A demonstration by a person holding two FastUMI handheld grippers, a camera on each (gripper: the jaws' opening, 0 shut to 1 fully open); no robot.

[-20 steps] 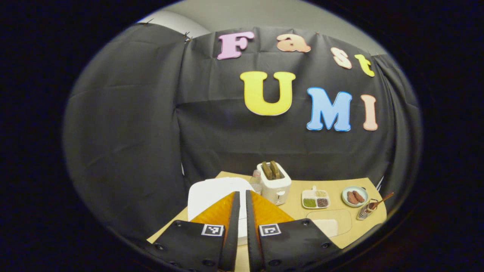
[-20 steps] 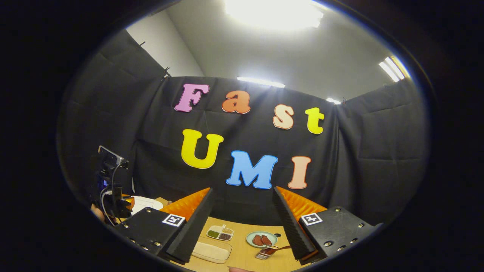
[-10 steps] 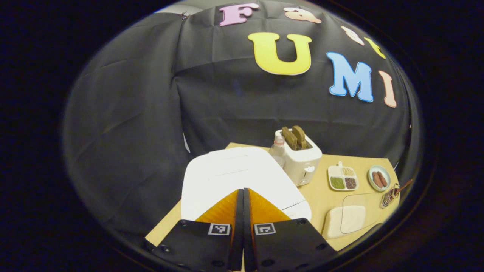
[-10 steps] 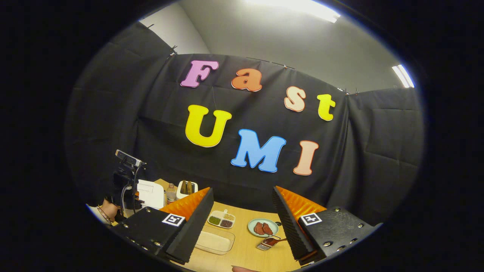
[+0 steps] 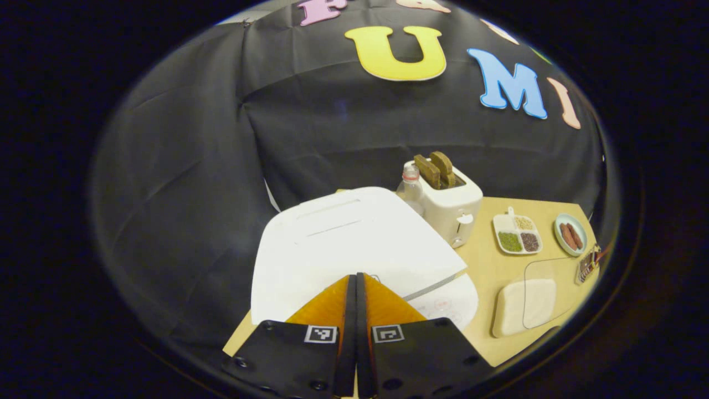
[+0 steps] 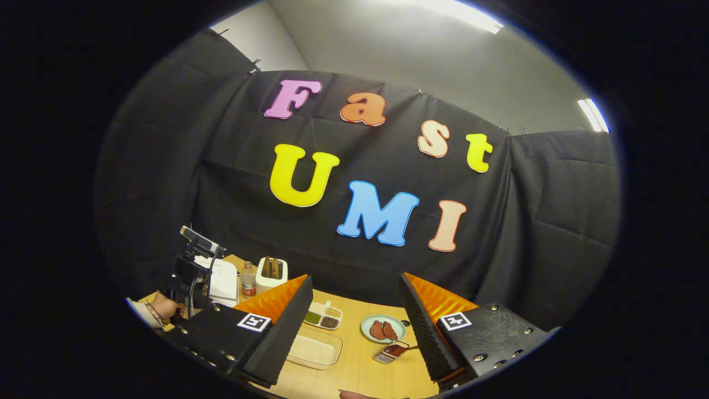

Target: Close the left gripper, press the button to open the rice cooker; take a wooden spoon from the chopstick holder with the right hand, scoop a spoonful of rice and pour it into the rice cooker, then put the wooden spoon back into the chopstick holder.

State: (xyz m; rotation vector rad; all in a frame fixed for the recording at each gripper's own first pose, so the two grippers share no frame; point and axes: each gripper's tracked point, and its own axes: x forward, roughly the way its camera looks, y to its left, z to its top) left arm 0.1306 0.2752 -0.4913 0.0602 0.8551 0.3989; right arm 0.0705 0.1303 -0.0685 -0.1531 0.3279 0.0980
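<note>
Smooth wooden table (image 5: pixel 487 266), rounded rice cooker (image 5: pixel 354 244)

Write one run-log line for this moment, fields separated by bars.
left gripper shut, over rice cooker | lid closed | right gripper open, empty | wooden spoon in holder

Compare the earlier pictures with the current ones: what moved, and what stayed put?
The left gripper shut its jaws fully and dropped toward the rice cooker, lid still down. The right gripper stayed open, holding nothing; the wooden spoon remains in the chopstick holder.
</note>
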